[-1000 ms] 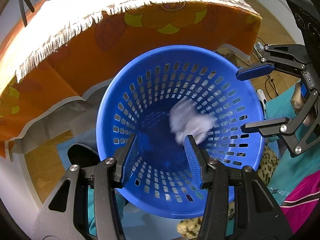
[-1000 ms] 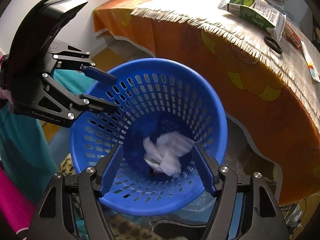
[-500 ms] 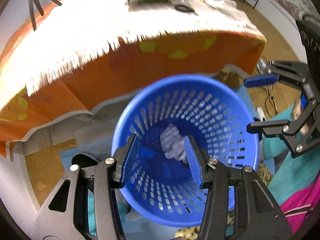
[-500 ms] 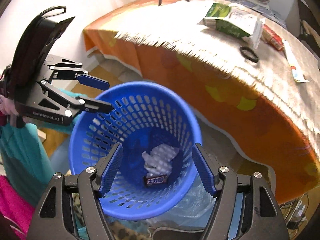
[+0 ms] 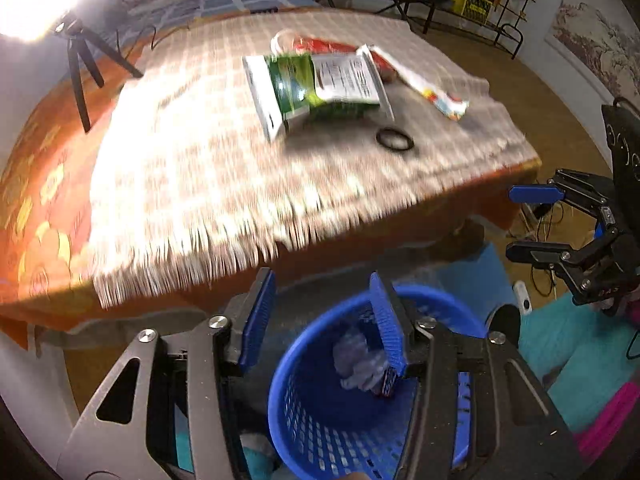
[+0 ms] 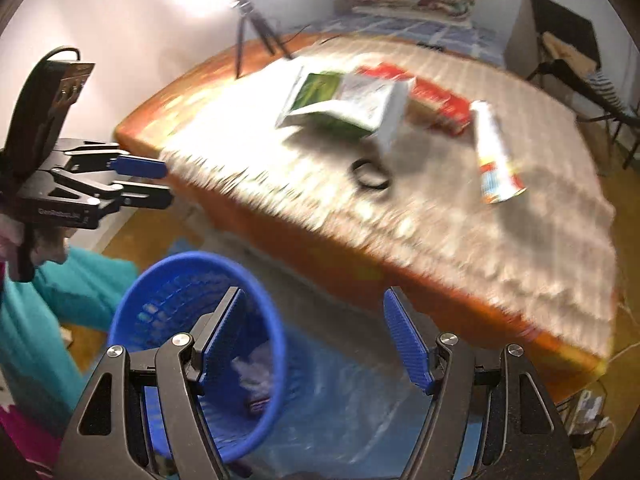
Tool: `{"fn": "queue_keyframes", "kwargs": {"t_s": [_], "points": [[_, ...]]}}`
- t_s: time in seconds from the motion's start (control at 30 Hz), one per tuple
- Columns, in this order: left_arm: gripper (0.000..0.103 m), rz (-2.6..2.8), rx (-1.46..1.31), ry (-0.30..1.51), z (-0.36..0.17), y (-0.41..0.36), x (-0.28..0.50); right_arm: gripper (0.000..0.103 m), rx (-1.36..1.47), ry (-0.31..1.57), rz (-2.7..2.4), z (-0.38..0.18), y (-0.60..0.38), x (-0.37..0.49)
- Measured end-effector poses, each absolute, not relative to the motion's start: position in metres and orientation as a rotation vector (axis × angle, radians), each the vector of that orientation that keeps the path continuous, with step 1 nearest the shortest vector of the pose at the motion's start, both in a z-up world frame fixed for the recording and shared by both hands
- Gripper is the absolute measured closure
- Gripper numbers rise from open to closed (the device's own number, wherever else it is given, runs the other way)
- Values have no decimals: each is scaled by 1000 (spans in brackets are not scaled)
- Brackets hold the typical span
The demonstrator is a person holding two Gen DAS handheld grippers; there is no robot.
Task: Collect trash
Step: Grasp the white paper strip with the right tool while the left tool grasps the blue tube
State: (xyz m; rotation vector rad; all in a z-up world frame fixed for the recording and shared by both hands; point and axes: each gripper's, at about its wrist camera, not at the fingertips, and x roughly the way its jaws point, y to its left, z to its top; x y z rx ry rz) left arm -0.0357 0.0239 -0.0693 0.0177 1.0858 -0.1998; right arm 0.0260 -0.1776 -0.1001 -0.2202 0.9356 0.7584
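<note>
A blue slotted basket [image 5: 304, 420] [image 6: 168, 280] stands on the floor below the table edge, holding crumpled white paper [image 5: 358, 364] [image 6: 256, 368] and a small dark wrapper [image 5: 386, 384]. My left gripper [image 5: 322, 320] [image 6: 154, 182] is open and empty above the basket's rim. My right gripper [image 6: 316, 340] [image 5: 532, 222] is also open and empty, beside the basket. On the table lie a green and white packet [image 5: 316, 84] [image 6: 344, 104], a red packet [image 6: 436, 100], a white tube [image 5: 424, 84] [image 6: 494, 152] and a black ring [image 5: 394, 139] [image 6: 370, 174].
The table has a fringed beige cloth [image 5: 224, 152] over an orange cloth [image 6: 320, 248]. A tripod [image 5: 84, 64] with a bright lamp stands at its far left. A person's teal clothing [image 6: 36, 320] is beside the basket. Cables [image 6: 592, 412] lie on the floor at the right.
Both grippers have risen and tilted up from the basket's inside toward the tabletop; the basket now sits low in both views. Both stay open and empty.
</note>
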Motion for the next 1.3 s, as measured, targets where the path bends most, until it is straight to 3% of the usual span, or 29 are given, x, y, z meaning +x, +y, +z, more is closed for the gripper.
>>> {"fn": "queue_keyframes", "kwargs": {"t_s": [0.07, 0.43, 0.87, 1.17, 1.3], "points": [[37, -197, 17, 1067, -64, 22, -25, 32, -222, 906, 731, -95, -184, 38], [37, -223, 15, 1043, -47, 11, 34, 32, -179, 819, 620, -77, -209, 114], [37, -249, -139, 1009, -24, 16, 129, 32, -130, 884, 566, -85, -210, 192], [37, -170, -159, 1023, -39, 35, 192, 32, -99, 927, 543, -98, -213, 225], [50, -161, -235, 1061, -53, 52, 215, 32, -70, 950, 553, -103, -213, 237]]}}
